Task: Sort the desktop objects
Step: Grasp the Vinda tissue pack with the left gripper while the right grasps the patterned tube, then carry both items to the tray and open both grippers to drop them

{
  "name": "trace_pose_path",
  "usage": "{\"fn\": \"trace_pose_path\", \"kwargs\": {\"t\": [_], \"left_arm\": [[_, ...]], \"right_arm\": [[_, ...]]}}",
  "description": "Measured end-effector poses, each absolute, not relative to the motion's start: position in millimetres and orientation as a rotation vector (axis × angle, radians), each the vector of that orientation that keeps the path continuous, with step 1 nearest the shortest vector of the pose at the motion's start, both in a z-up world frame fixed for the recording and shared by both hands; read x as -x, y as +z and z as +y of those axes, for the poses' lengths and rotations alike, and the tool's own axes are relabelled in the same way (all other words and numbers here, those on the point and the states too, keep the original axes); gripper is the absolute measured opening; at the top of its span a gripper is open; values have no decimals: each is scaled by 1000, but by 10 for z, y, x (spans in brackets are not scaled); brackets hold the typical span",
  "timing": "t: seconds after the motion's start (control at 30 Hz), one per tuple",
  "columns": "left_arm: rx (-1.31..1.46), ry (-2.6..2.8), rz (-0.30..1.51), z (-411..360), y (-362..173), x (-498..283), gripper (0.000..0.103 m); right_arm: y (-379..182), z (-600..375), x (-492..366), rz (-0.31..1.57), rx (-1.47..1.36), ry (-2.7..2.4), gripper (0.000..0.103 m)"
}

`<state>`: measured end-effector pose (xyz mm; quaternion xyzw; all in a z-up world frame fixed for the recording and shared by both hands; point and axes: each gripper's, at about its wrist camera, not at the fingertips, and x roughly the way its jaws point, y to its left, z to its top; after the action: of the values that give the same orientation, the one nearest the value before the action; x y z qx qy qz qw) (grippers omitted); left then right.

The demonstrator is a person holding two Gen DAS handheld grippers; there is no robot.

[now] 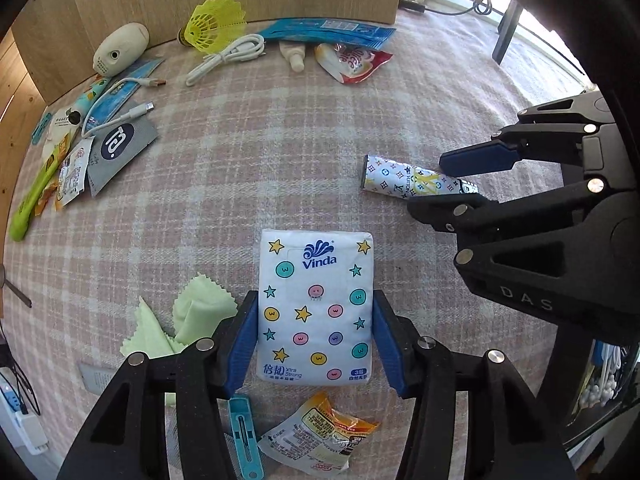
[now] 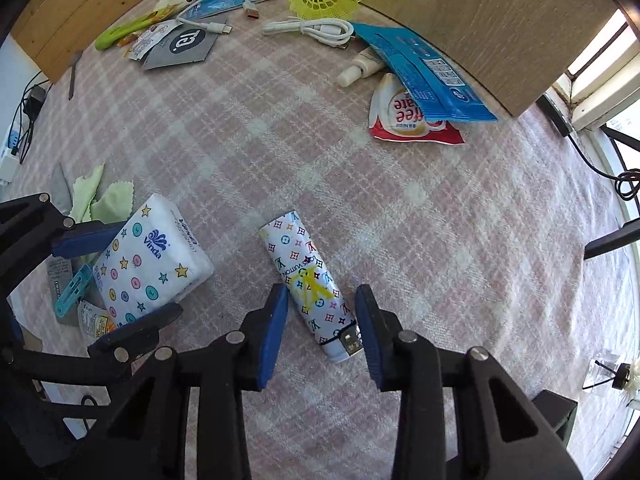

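Tissue pack [image 1: 316, 308] sat gripped by the left gripper [image 1: 316, 336]; right gripper [image 2: 320, 328] straddled the patterned tube [image 2: 306, 280], pads not touching; upper-frame clutter remained unsorted.

The small print on the orange snack sachet [image 1: 320, 436] is blurred beyond reading, and its lower corner is cut off by the frame edge. The coffee sachet [image 2: 408, 114] is half covered by the blue packet [image 2: 420, 68]. The cream tube [image 2: 360, 66] is partly hidden too.
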<state>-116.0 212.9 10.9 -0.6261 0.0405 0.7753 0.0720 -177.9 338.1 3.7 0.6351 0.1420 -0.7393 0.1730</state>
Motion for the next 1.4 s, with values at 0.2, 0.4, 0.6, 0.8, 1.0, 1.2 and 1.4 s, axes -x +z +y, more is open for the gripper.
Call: {"fn": "trace_pose_path", "kwargs": {"t": [0.2,0.4,0.6,0.8,1.0,1.2,1.4], "left_arm": [[1874,2349,79,2131,127,1222,50],[1845,2371,60,1950,255,1156,49],[1782,2389,83,2036,525,1065,49],[1704,2384,136,2370,719,840,49],[1608,2340,195,2863,852,695,49],[1506,2247,265,3425,1011,465,49],[1424,2137,334,4068,1096,186,49]], "right_arm": [[73,3536,1839,238,-1853,-2136,23],[178,3640,1744,140,-1866,-2162,23],[468,3817,1560,59,-1856,-2219,23],[719,4151,1117,-30,-1842,-2308,23],[928,4570,627,-156,-1842,-2420,23],[1093,5149,-17,-301,-1870,-2560,23],[1191,5741,-733,-458,-1921,-2692,23]]}}
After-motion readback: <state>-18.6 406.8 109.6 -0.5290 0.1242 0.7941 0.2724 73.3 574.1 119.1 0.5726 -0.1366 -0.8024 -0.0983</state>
